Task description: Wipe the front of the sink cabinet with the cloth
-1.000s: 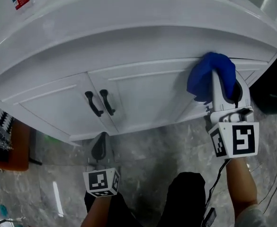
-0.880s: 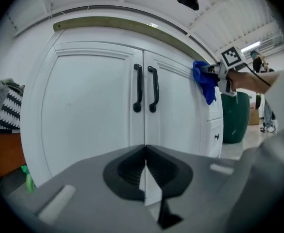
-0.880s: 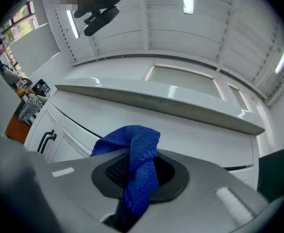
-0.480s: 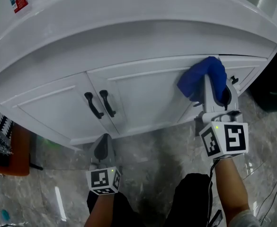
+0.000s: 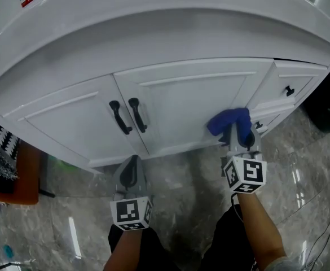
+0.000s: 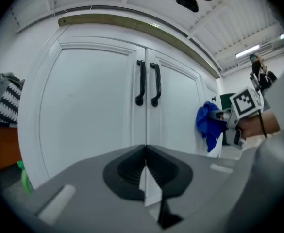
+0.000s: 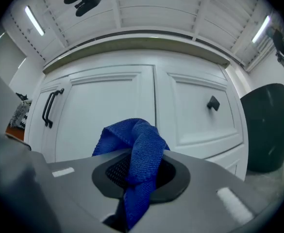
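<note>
My right claw (image 5: 239, 140) pinches the blue cloth (image 5: 227, 122) at the cabinet door (image 5: 187, 103), left claw (image 5: 130, 173) closed, empty; a moulding edge could snag the cloth loose.

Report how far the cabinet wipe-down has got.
Done: the cloth is clamped in the right gripper and has come down the right door from its top edge to its lower right corner. In hand: that downward stroke. Left: the left door and the drawer front show no pass in these pictures; the left gripper hangs low, shut and empty.
</note>
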A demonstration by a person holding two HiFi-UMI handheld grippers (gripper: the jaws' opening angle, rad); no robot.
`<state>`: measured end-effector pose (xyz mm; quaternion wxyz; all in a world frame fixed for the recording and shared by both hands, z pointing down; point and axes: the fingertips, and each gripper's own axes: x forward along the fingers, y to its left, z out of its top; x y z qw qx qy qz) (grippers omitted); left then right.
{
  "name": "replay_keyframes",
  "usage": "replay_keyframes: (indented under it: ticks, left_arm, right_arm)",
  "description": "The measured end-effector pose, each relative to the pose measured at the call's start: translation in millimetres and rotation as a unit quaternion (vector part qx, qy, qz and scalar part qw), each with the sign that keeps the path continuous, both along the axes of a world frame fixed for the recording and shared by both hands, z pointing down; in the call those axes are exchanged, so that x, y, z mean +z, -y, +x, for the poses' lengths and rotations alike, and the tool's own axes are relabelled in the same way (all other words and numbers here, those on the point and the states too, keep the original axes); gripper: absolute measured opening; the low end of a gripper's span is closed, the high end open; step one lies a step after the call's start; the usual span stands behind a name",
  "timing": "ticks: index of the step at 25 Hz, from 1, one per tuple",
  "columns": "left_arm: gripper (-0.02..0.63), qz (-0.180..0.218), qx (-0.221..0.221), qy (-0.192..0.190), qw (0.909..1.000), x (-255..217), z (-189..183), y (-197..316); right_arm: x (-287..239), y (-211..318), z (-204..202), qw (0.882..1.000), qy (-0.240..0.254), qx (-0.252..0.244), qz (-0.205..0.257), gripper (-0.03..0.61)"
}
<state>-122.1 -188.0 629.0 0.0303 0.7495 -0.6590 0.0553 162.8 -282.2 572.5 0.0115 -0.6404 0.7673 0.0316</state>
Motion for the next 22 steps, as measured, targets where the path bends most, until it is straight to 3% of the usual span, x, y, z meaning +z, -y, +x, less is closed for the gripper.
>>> replay_keyframes:
  ticks: [4,7,9,12,15,22]
  left_arm:
    - [0.01,0.002,-0.001,0.0,1.0,-3,-1,-1]
    - [0.01,0.003,0.0,0.001,1.0,-3,0,-6]
    - [0.01,0.006,0.0,0.0,1.0,-5,0,-6]
    - [0.01,0.01,0.0,0.004,0.9999,-8,-2,-6]
    - [0.011,0.011,0.0,0.009,0.9999,-9,-2,-10]
    - [0.011,0.014,-0.008,0.034,0.9993,-9,-10,-19]
  right_arm:
    - [45,1,2,0.999,0.034,0.019,-0.037,0.052]
    - [68,0,3,0.998,0.025,0.034,-0.048,0.052]
    - [93,1,4,0.995,0.028,0.039,-0.083,0.052]
    - [150,3,1,0.984,0.022,0.041,-0.174,0.054]
    - [202,1,-1,0.964,0.015,0.043,-0.264,0.063]
    - [229,-5,-34,0.947,0.04,0.011,-0.318,0.063]
